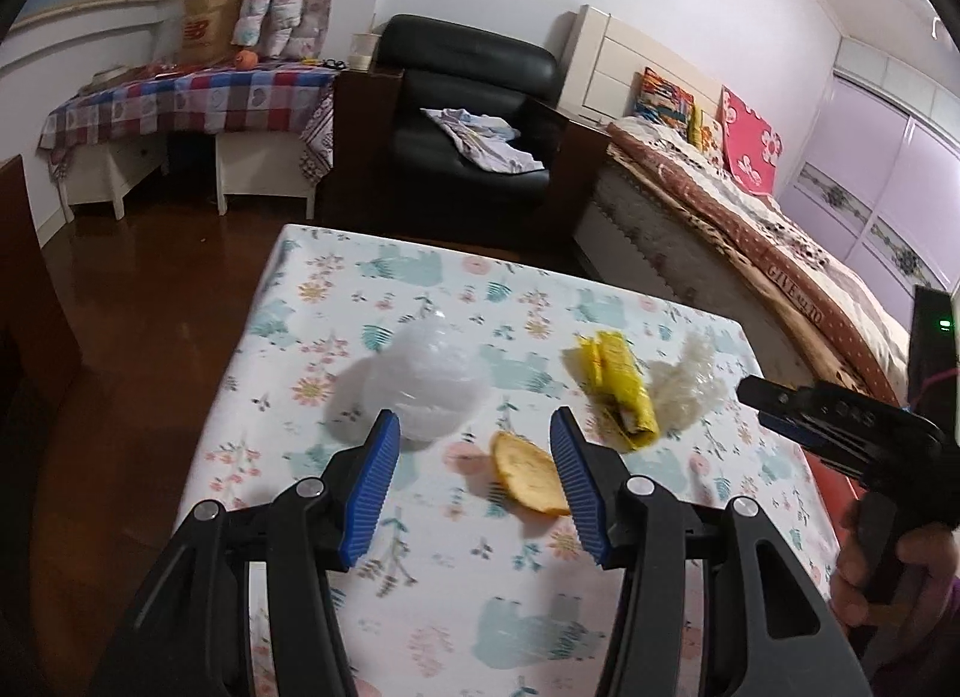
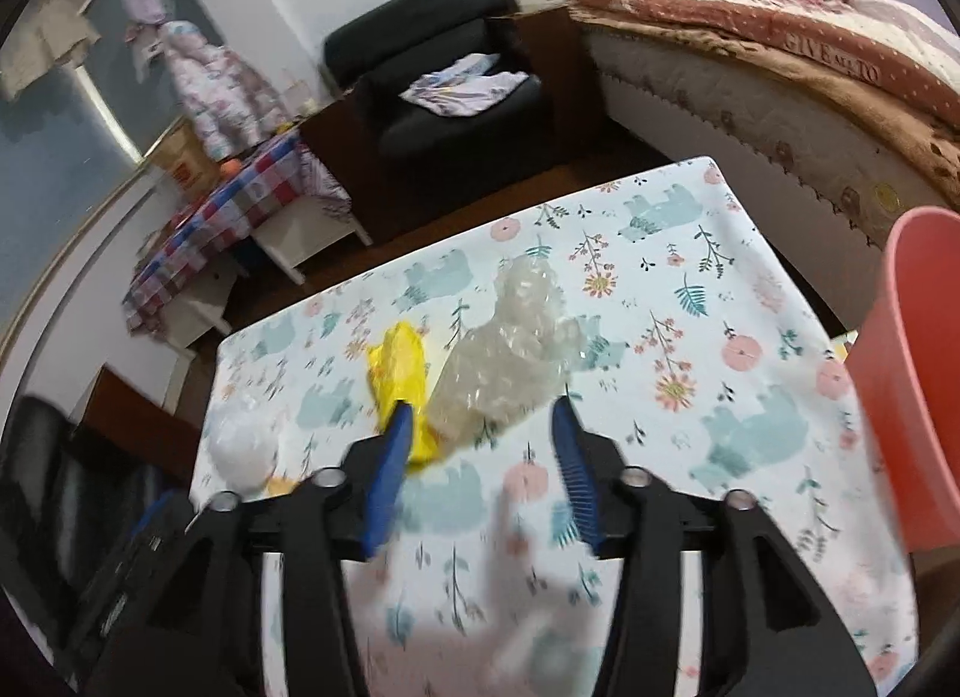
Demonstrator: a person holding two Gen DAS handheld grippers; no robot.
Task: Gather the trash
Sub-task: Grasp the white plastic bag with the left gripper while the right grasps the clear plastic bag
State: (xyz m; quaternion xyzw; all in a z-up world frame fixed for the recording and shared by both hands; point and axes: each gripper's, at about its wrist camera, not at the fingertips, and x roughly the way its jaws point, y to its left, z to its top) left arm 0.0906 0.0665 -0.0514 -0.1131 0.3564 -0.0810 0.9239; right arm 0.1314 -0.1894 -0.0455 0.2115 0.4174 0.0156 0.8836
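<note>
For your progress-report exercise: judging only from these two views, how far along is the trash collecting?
Nothing looks collected yet. Four pieces lie on the table: a white plastic ball, an orange peel, a yellow wrapper and a clear plastic wad. In hand: nothing; the left gripper is open near the peel, the right gripper open at the wad. Left: all four, probably into the pink bin.

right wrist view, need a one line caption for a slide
Open right gripper nears clear plastic wrap and a yellow wrapper on the floral tablecloth, pink bin alongside.
</note>
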